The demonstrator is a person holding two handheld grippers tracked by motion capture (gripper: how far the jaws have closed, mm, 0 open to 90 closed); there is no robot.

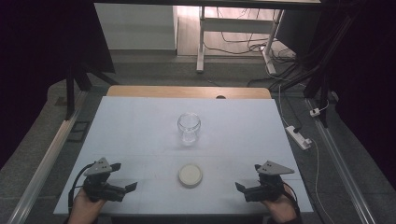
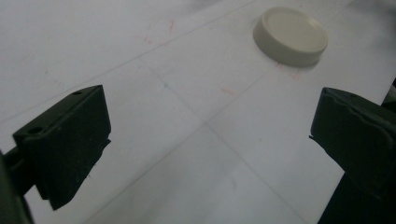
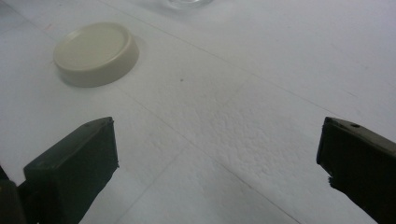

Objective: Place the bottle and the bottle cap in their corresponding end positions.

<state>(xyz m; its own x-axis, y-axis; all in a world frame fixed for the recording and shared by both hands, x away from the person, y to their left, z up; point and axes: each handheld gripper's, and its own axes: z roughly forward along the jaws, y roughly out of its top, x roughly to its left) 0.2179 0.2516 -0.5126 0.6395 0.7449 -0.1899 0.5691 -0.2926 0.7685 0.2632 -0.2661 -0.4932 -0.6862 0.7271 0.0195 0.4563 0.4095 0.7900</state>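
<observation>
A cream-coloured lid point(image 1: 190, 175) lies flat on the white worktop point(image 1: 140, 126), near the middle of the near edge, top face up. In the left gripper view the lid point(image 2: 290, 35) sits ahead of the jaws and off to one side, untouched; in the right gripper view it point(image 3: 95, 53) lies likewise ahead and apart from the jaws.

Behind the lid, toward the centre of the worktop, a clear glass jar point(image 1: 188, 127) stands upright with its mouth uncovered (well apart from the lid).

The left gripper point(image 1: 125, 186) rests by the near left corner, held in the person's left hand point(image 1: 84, 207). Its jaws stand wide apart, with nothing but bare worktop between them. The right gripper point(image 1: 243, 187) rests by the near right corner in the right hand point(image 1: 280, 210), its jaws spread just as wide and holding nothing. Both grippers point inward, toward the lid lying between them.
</observation>
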